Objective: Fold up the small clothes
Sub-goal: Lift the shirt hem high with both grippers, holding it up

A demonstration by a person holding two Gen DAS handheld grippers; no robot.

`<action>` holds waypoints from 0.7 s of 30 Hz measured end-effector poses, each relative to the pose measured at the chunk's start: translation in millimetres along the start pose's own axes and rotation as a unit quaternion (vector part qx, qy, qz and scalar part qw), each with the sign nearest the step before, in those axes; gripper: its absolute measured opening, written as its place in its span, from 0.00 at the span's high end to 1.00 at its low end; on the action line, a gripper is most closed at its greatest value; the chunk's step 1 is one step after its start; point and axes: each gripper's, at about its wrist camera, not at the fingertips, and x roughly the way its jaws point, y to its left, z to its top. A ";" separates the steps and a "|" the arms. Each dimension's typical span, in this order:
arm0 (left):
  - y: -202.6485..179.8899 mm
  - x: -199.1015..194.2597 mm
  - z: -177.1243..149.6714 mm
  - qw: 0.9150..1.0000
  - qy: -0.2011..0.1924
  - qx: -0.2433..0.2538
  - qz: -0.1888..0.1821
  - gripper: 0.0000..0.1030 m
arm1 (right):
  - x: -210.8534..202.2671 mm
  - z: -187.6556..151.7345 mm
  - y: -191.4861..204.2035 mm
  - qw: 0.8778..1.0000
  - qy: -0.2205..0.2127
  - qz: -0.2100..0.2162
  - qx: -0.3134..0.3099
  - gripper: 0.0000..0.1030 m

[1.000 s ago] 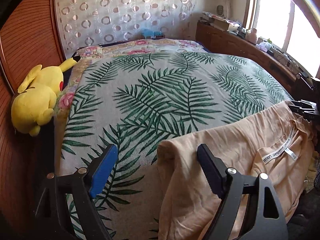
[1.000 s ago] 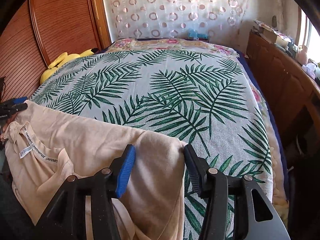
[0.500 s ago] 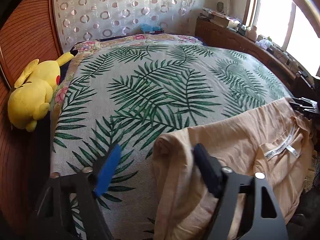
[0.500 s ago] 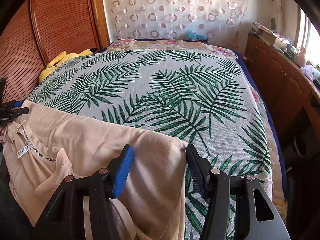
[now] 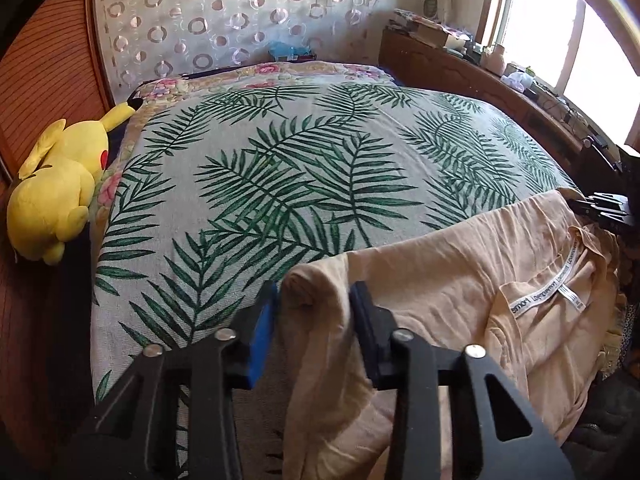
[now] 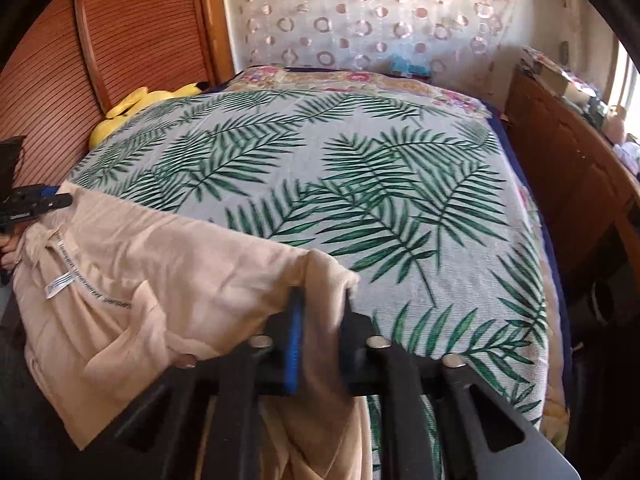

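A peach shirt [image 5: 440, 280] with a white neck label hangs over the near edge of the bed, inside out or neck side up. In the left wrist view my left gripper [image 5: 314, 304] has the shirt's left corner bunched between its closing jaws, and both pads touch the cloth. My right gripper [image 6: 322, 304] is closing too, and it pinches the other corner of the shirt [image 6: 160, 264] tightly. Each gripper shows small at the far end of the shirt in the other's view, the right gripper [image 5: 604, 210] and the left gripper [image 6: 36, 204].
A palm-leaf bedspread [image 5: 320, 160] covers the bed. A yellow plush toy [image 5: 52, 184] lies at its left edge against the ribbed wooden doors [image 6: 120, 40]. A cluttered wooden sideboard [image 5: 460, 64] runs along the right under the window.
Both grippers' jaws have come together onto the shirt's corners. The cloth is now gathered between the pads. Neither hand has shifted much.
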 end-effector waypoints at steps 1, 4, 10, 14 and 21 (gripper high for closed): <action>-1.2 -0.2 -0.1 1.000 0.001 0.000 -0.004 0.79 | -0.6 -0.6 0.0 1.000 0.000 0.000 -0.001 0.90; -6.6 -4.6 0.8 1.000 0.001 -0.003 -0.010 0.87 | -6.6 -2.9 2.7 1.000 -0.011 0.009 0.005 0.91; -19.7 -65.9 18.6 0.996 -0.075 -0.003 -0.049 0.89 | -55.1 -4.4 4.3 0.996 -0.079 -0.003 0.036 0.92; -30.5 -106.0 29.0 0.990 -0.116 0.006 -0.075 0.89 | -102.8 0.1 10.6 0.991 -0.129 0.006 0.034 0.92; -39.4 -171.9 46.3 0.975 -0.187 0.013 -0.122 0.89 | -180.9 11.2 21.7 0.980 -0.200 -0.004 0.009 0.92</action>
